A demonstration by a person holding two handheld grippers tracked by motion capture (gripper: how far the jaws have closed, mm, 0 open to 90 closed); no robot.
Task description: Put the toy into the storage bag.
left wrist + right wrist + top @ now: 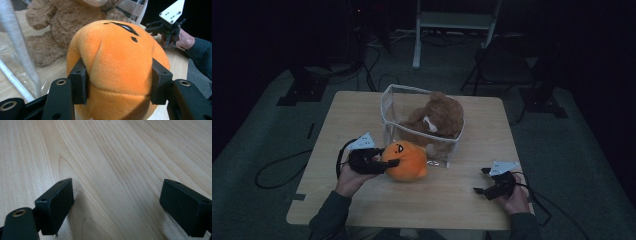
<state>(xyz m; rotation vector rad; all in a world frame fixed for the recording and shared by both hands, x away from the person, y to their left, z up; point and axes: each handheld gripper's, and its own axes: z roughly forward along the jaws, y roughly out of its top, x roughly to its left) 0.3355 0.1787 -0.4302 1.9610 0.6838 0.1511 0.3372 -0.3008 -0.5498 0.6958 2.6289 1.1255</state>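
An orange plush pumpkin with a black face sits on the wooden table just in front of a clear plastic bag. My left gripper is shut on the pumpkin, its two jaws pressed into the plush from both sides. A brown teddy bear lies inside the clear bag, and the same teddy bear fills the space behind the pumpkin in the left gripper view. My right gripper rests near the table's front right, open, with bare wood between its jaws.
Cables trail from both grippers over the table edges. A notch shows at the table's front left corner. Beyond the table stand a white frame and dark stands on a grey floor.
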